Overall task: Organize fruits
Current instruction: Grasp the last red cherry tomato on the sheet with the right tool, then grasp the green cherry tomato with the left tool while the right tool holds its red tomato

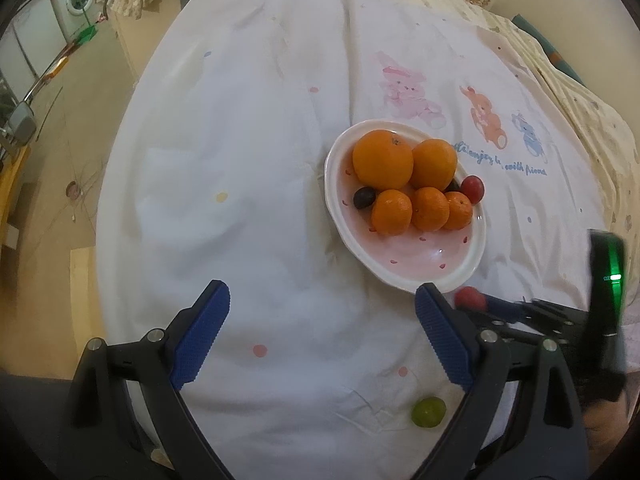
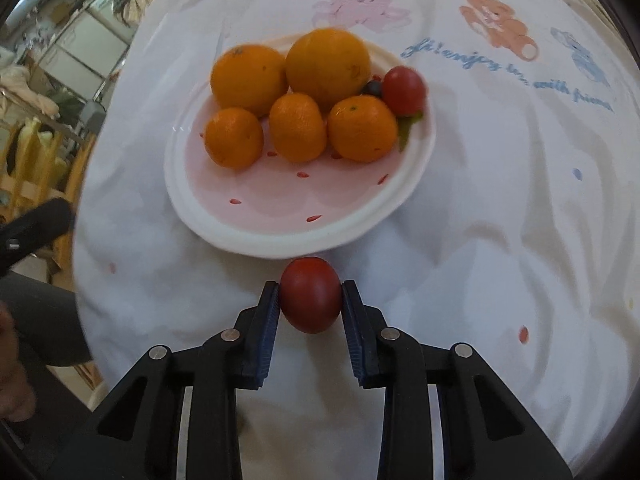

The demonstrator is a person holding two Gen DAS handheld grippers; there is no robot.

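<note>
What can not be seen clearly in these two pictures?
- Small dark fruit behind the oranges on the plate: right wrist view, mostly hidden by the fruit in front; kind unclear.
- Red tomato in the right gripper: left wrist view, partly hidden by a left gripper finger.
- Green fruit: left wrist view only; kind unclear.
- Room at left: both views, blurred and bent by the lens.

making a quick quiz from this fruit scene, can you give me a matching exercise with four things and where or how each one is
Things:
1. green fruit
2. big oranges
3. left gripper
4. red fruit near the plate rim

States:
A. open, nothing between its fingers
B. on the plate
C. alone on the cloth
D. pinched in the right gripper

Pairs: 1-C, 2-B, 3-A, 4-D
</note>
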